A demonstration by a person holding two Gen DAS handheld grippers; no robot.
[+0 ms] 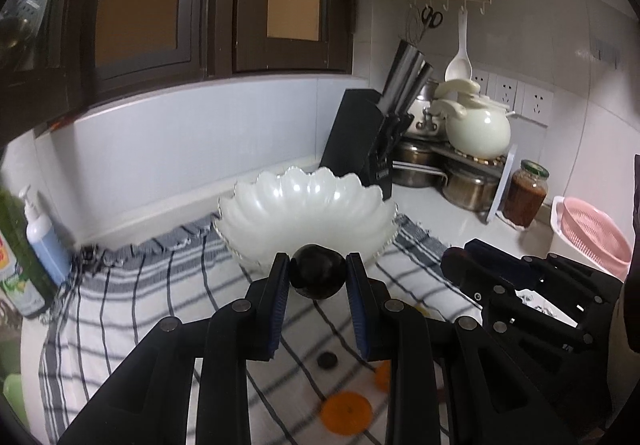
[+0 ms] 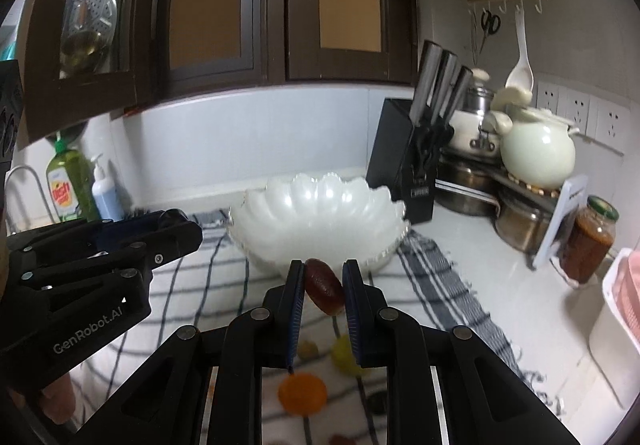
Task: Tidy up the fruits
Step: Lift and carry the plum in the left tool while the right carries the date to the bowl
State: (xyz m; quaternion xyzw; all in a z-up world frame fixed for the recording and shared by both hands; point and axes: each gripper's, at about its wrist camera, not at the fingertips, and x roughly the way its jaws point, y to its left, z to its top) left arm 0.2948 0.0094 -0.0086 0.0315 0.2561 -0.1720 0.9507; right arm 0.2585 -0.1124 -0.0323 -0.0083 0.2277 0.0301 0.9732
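dark plum (image 1: 317, 276) between left jaws

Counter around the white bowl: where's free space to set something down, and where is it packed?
Free: bare white counter between the striped cloth and the sauce jar; striped cloth left of the scalloped bowl, before the soap bottles. Crowded: corner with knife block and pots; near cloth, scattered with fruit.

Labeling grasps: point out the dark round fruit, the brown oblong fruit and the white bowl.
dark round fruit (image 1: 318, 274), left wrist view, front face.
brown oblong fruit (image 2: 324, 287), right wrist view, middle.
white bowl (image 2: 320, 201), right wrist view, inner wall.
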